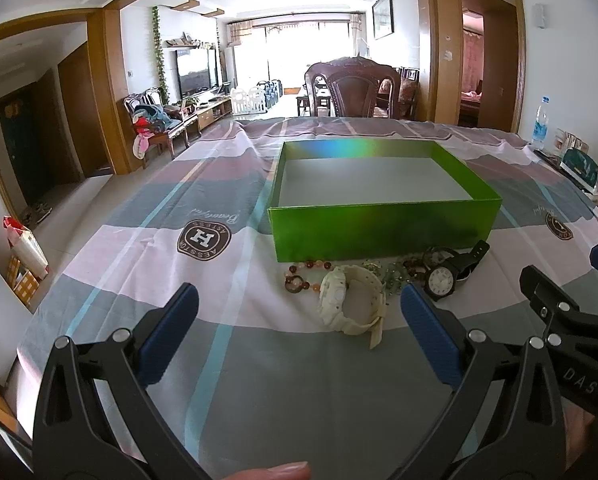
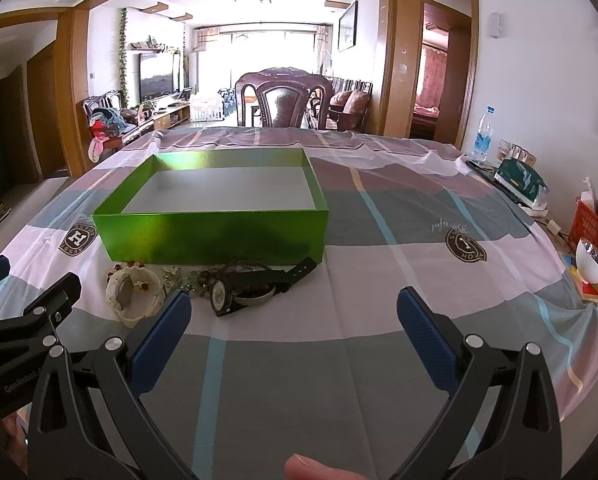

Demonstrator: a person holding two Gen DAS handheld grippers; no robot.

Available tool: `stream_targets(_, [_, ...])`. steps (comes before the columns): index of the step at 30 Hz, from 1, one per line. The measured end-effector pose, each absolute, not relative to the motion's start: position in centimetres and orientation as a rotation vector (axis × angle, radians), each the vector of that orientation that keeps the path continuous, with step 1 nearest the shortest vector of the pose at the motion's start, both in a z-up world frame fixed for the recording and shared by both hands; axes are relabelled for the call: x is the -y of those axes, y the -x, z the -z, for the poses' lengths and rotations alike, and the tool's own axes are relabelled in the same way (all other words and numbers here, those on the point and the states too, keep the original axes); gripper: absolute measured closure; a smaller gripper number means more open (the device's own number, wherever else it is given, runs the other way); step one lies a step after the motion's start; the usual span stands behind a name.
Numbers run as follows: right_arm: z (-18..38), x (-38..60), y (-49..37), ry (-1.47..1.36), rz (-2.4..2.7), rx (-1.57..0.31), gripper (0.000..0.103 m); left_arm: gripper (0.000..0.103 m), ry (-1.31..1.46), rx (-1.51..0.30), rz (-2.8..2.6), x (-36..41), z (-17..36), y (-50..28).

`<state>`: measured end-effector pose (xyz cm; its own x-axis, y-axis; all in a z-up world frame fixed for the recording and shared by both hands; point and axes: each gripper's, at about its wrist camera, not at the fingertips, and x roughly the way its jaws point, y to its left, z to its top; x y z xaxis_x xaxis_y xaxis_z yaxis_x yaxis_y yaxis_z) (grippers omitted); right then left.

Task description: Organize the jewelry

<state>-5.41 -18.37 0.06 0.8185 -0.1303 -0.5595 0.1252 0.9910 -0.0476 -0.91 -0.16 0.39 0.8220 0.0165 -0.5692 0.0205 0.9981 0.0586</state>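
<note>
- Left gripper [image 1: 299,300] and right gripper [image 2: 295,300] both gape wide, holding nothing.
- Watches [image 1: 351,300] and beads [image 1: 307,276] lie just before the green box [image 1: 383,232] on the bench [image 1: 139,248].

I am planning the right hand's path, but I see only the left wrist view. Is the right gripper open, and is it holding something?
Observer: The right gripper is open; between its fingers there is only cloth.
Operator: What stands at the table's right edge?
Observer: A red basket, with a white bowl in front of it.
Operator: Is there anything beside the black watch that I cannot make out?
Observer: A metal bangle lies against the black watch, on the side nearer to the gripper.
</note>
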Motion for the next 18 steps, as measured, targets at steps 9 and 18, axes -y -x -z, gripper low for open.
stream_targets(9, [-0.08, 18.41, 5.38, 0.007, 0.137, -0.598, 0.003, 0.004, -0.063, -0.606, 0.002, 0.03, -0.47, 1.01])
stream_targets(18, [-0.07, 18.44, 5.37, 0.007, 0.137, -0.6, 0.003, 0.004, -0.063, -0.608, 0.002, 0.03, -0.46, 0.97])
